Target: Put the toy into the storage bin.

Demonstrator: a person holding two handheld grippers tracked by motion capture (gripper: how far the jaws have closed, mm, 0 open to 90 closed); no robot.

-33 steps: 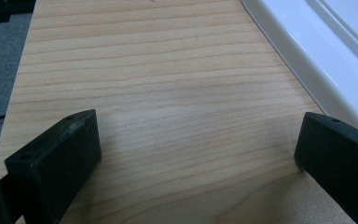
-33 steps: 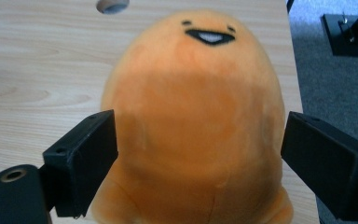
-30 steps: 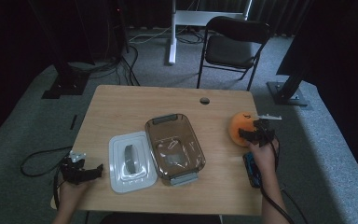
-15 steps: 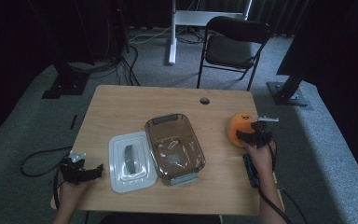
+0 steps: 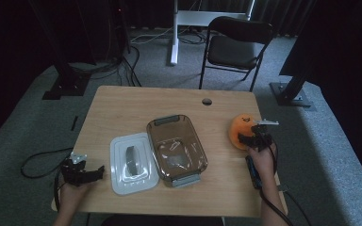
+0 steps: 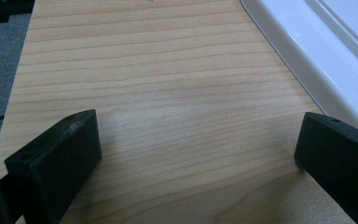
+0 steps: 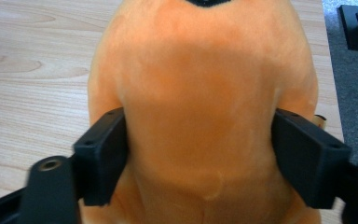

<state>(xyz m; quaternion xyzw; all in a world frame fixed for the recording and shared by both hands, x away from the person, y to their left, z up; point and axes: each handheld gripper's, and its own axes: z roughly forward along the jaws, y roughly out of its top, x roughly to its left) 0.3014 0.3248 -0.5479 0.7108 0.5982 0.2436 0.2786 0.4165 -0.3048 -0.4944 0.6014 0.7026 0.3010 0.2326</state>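
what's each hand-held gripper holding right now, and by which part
The right hand-held gripper clamps the orange plush toy across its body, jaws just closing in. The left hand-held gripper holds nothing.

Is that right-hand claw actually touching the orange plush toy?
Touching. In the right gripper view both black jaws of the right gripper, which have just been closing, press into the sides of the orange plush toy, with no gap on either side.

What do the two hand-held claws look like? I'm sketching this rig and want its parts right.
Both are black. The left claw has two blocky, matte jaws with small round holes, and a black cable loops from it off the table edge. The right claw carries a grey three-cornered plate on top, with a blue part behind it and a dark cable trailing back.
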